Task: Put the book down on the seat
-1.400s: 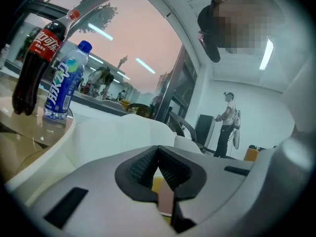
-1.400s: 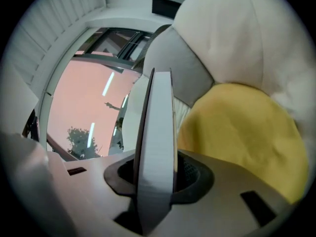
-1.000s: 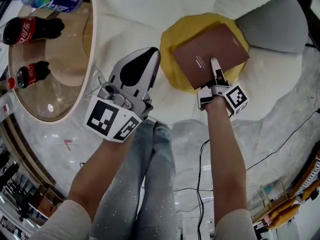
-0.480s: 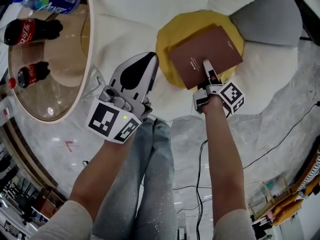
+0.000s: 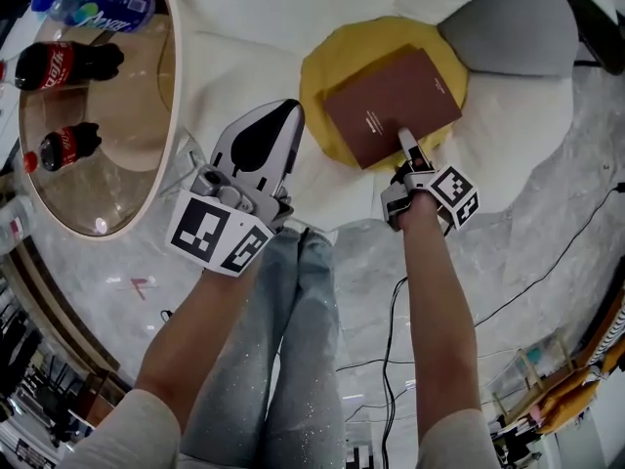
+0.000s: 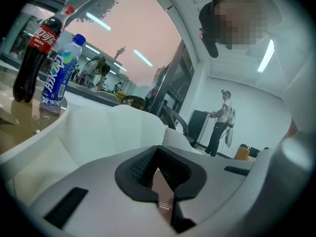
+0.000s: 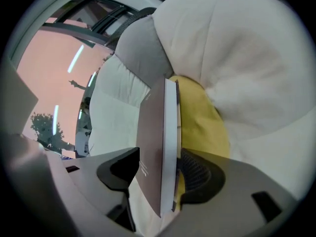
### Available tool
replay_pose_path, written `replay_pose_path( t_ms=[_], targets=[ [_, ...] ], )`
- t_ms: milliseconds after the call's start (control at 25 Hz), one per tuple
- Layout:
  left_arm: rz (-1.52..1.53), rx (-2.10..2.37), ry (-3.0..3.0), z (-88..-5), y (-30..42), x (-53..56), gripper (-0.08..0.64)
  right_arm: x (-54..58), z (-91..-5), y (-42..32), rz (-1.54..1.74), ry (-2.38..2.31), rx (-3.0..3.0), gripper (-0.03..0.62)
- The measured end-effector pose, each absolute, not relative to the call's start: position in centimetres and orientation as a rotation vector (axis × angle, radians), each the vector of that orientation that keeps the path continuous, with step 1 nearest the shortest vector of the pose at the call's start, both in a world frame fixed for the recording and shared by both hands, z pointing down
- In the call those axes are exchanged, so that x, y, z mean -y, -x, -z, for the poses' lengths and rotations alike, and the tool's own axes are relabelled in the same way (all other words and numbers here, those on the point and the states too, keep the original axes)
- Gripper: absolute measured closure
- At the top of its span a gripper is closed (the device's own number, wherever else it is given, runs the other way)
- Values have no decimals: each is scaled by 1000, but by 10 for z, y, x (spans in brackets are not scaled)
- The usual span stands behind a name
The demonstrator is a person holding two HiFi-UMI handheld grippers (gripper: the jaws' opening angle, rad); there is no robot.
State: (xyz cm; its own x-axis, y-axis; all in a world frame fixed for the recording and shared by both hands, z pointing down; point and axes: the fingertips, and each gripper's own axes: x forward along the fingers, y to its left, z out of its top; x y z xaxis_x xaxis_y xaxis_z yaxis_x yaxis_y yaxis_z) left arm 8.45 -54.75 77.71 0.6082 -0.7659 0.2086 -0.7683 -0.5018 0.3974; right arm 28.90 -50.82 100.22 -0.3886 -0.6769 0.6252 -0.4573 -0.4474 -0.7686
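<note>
Closed left gripper below cola bottle, water bottle

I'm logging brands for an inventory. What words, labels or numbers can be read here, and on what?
Nothing reads clearly enough to quote.
Book: white print on its brown cover, too small.
Cola bottle: white script on its red label, blurred.
Water bottle: white lettering on its blue label, blurred.

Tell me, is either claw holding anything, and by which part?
Nothing. The right claw has just been opening; its jaws stand apart around the near edge of the book on the yellow cushion. The left claw is shut, empty.
</note>
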Motion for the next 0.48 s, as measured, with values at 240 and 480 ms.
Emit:
replay_pose_path(
  t_ms=[240, 480],
  targets=[
    [-14, 1206, -2399, -775, -88, 545, 545, 502, -993, -305, 1873, 1681, -1526, 385],
    [-22, 1200, -2408, -775, -91, 542, 545, 500, -988, -312, 1833, 1728, -1526, 490]
  ],
)
